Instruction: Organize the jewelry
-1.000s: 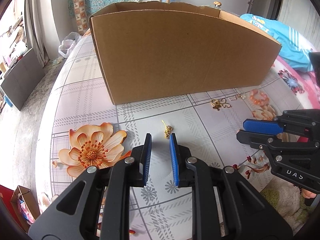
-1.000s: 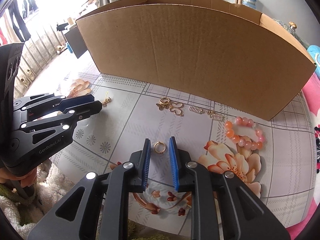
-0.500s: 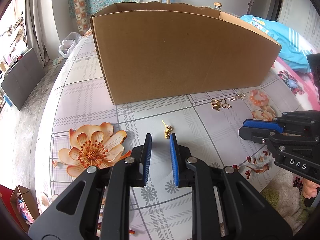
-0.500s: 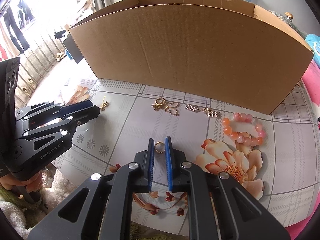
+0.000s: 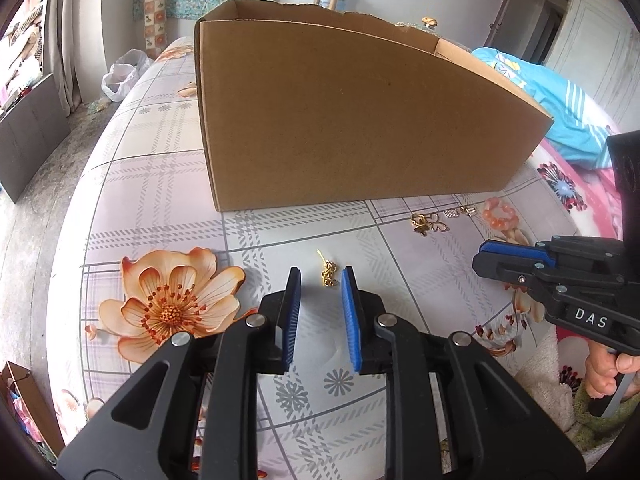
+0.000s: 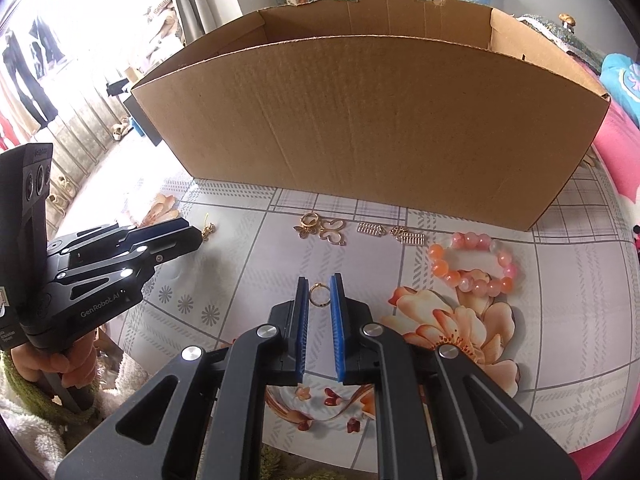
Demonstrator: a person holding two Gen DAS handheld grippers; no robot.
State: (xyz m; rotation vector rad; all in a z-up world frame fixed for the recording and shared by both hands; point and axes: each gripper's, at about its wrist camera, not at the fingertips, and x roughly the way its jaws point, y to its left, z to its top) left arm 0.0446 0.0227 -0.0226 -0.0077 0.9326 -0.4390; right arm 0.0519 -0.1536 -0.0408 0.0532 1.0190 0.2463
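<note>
A small gold ring [image 6: 319,294] stands between the blue pads of my right gripper [image 6: 319,280], which is shut on it just above the floral tablecloth [image 6: 280,264]. A gold dangle earring [image 5: 328,274] lies on the cloth between the tips of my left gripper [image 5: 321,272]. Its jaws are opening and the pads do not touch the earring. Behind both stands a large open cardboard box [image 6: 380,120]. In the left wrist view the right gripper [image 5: 480,258] shows at the right. In the right wrist view the left gripper [image 6: 192,236] shows at the left, by the earring [image 6: 208,232].
Along the box's front lie gold pendants [image 6: 320,230], two small ribbed charms [image 6: 370,229] and a pink and orange bead bracelet [image 6: 440,268]. A blue garment [image 5: 560,120] lies right of the box [image 5: 360,120]. The table drops off at the left [image 5: 80,200].
The right jaws have closed in on the gold ring. The right wrist view has tipped up a little, so the box's inside shows. The left jaws stand slightly wider.
</note>
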